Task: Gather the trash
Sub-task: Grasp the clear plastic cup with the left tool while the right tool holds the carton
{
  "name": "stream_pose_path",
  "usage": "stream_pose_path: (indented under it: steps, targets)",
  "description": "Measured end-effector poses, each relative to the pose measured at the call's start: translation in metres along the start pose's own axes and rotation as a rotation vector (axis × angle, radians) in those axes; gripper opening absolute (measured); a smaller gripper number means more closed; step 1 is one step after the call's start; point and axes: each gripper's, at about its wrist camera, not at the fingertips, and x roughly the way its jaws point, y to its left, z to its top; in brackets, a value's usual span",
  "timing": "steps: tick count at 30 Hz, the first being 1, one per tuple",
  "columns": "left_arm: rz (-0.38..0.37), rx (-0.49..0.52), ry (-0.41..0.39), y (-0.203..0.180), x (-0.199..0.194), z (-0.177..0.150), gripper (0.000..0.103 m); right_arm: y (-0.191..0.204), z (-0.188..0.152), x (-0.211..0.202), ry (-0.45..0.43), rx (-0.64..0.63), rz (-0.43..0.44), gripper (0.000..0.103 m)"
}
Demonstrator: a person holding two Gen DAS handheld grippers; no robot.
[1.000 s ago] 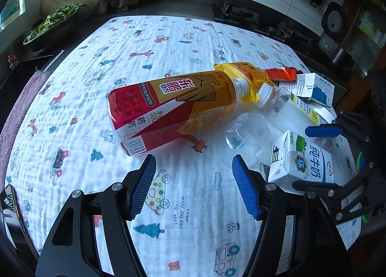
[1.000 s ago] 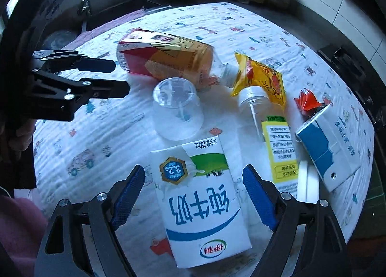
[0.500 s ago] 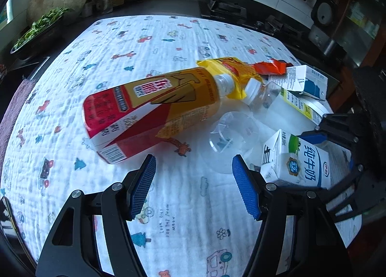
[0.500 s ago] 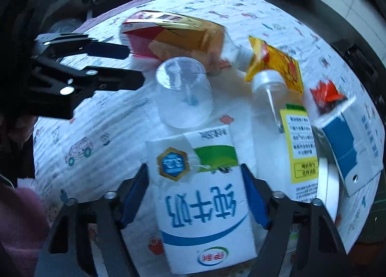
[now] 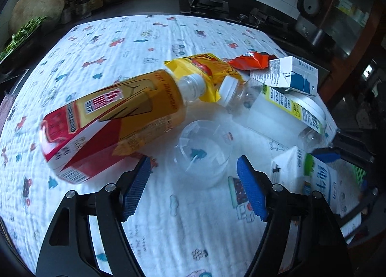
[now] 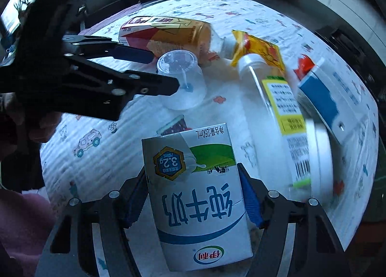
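**A:** How do we pick up the milk carton (image 6: 195,195) well?

**B:** It lies flat on the cloth (image 6: 241,11), low in the middle of the right wrist view. Squeeze its two long sides evenly, not too hard, so the box does not crush or slip out.

**A:** What is the right gripper (image 6: 194,202) doing?

**B:** Its jaws are closing, with the carton between them. The blue pads (image 6: 251,202) look pressed right against its sides.

**A:** And the left gripper (image 5: 194,187)?

**B:** Its jaws are opening and hold nothing. The clear plastic cup (image 5: 205,151) lies on its side just in front of them, in the middle of the left wrist view, beside the orange drink bottle (image 5: 113,125).
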Motion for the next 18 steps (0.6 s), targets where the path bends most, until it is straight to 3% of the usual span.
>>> stream_pose_path:
  steps: [7,13,18]
  targets:
    - [-0.008,-0.001,0.007,-0.005,0.012,0.0,0.071,-0.004,-0.024,-0.017,-0.027,0.079,-0.024,0.066]
    - [-0.007,0.004,0.001,-0.007,0.017,0.001,0.058,-0.006,-0.046,-0.031,-0.054,0.151,-0.037,0.066]
    - [0.012,0.014,-0.011,-0.011,0.014,-0.001,0.057,-0.01,-0.067,-0.046,-0.081,0.222,-0.056,0.066]
